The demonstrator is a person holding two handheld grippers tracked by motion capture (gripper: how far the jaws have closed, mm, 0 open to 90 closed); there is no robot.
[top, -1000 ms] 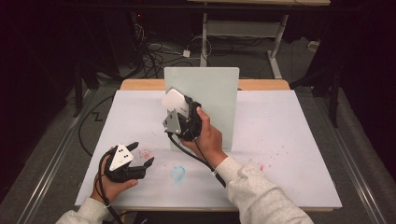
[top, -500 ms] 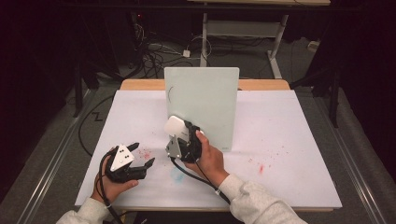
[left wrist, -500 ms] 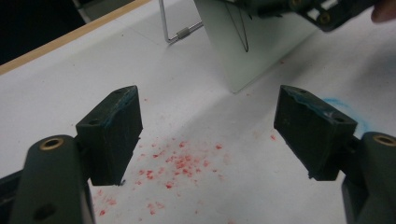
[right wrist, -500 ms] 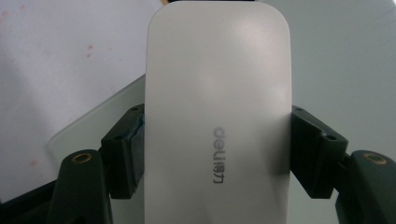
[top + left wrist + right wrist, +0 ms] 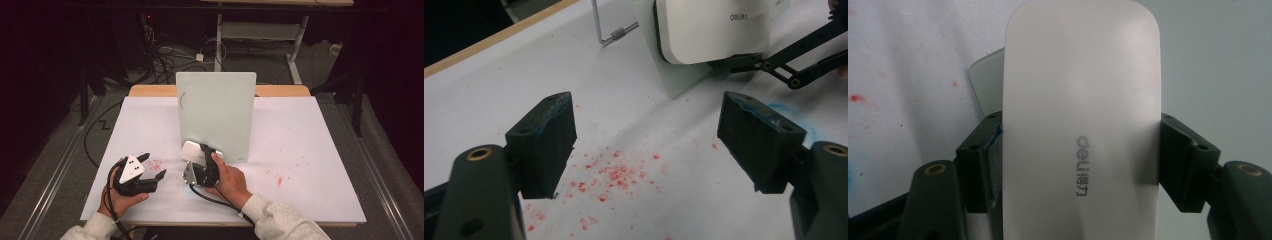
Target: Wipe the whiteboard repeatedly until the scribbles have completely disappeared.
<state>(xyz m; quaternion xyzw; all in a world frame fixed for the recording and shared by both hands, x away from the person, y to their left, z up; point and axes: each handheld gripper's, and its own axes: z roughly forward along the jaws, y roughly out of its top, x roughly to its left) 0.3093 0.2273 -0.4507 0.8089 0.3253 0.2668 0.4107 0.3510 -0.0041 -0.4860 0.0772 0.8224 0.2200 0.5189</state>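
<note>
Left hand-held gripper rested low on the white-covered desk, jaws apart and empty above a scatter of red crumbs, likely parked to stay clear. Right hand-held gripper was clamped on a smooth white plastic eraser block, its pads pressing both long sides, probably for wiping. It sat at the foot of the upright pale green board.
</note>
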